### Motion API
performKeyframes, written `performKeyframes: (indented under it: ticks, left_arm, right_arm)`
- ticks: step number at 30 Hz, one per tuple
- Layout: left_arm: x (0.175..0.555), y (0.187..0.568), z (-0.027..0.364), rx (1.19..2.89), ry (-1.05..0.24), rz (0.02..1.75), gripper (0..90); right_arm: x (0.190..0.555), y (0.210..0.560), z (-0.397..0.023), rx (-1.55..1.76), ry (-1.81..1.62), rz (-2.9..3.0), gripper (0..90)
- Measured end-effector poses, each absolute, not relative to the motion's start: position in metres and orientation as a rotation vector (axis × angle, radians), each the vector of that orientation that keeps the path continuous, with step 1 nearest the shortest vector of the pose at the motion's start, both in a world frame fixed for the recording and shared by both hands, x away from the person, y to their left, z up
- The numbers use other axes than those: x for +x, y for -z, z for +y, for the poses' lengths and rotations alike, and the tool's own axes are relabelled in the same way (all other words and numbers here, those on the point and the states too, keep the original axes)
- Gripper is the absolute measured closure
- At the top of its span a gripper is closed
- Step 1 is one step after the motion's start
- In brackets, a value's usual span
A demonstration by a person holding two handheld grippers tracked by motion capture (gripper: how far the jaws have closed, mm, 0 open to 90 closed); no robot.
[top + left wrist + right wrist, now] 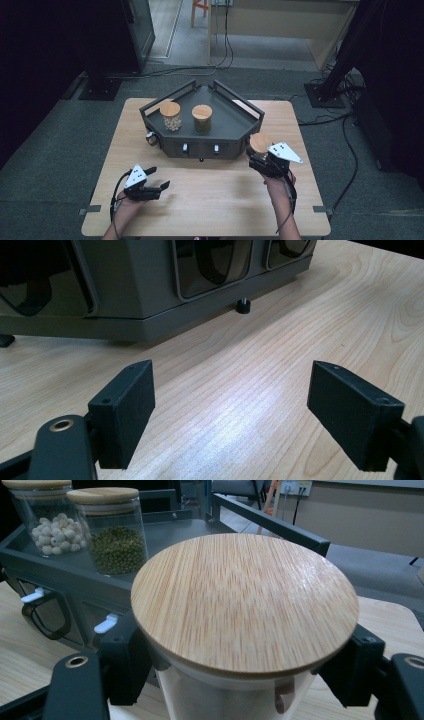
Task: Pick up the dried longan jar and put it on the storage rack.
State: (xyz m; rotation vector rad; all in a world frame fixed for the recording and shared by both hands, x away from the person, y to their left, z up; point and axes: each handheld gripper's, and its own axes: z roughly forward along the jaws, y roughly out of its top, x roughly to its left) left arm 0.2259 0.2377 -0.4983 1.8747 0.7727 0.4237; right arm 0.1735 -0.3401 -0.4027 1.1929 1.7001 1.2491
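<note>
Evidently, a jar [245,605] is clamped just under its lid by the right gripper [264,159] beside the tray [227,120], presumably to join two jars there; the left gripper [159,179] is held released above the table [210,195].

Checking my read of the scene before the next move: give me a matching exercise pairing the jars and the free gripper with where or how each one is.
Things:
1. jar of white balls
2. jar of green beans
3. third jar
4. left gripper

States:
A. between the jaws of the right gripper
B. open above bare table
C. on the grey tray, toward its left side
D. on the grey tray, near its middle

Pairs: 1-C, 2-D, 3-A, 4-B
</note>
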Motion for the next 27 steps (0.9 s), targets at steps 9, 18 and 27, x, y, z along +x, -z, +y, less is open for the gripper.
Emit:
performKeyframes:
  ticks: [9,18,27]
  left_arm:
    - [0.226,0.498,0.238,1.873,-0.424,0.774,18.7]
    - [0.226,0.499,0.238,1.87,-0.423,0.774,18.7]
    - [0.227,0.498,0.239,1.871,-0.422,0.774,18.7]
  right_arm:
    - [0.179,0.395,-0.337,1.185,-1.251,1.698,25.3]
    - [0.184,0.391,-0.335,1.186,-1.259,1.702,25.3]
    - [0.19,0.383,-0.334,1.191,-1.269,1.706,25.3]
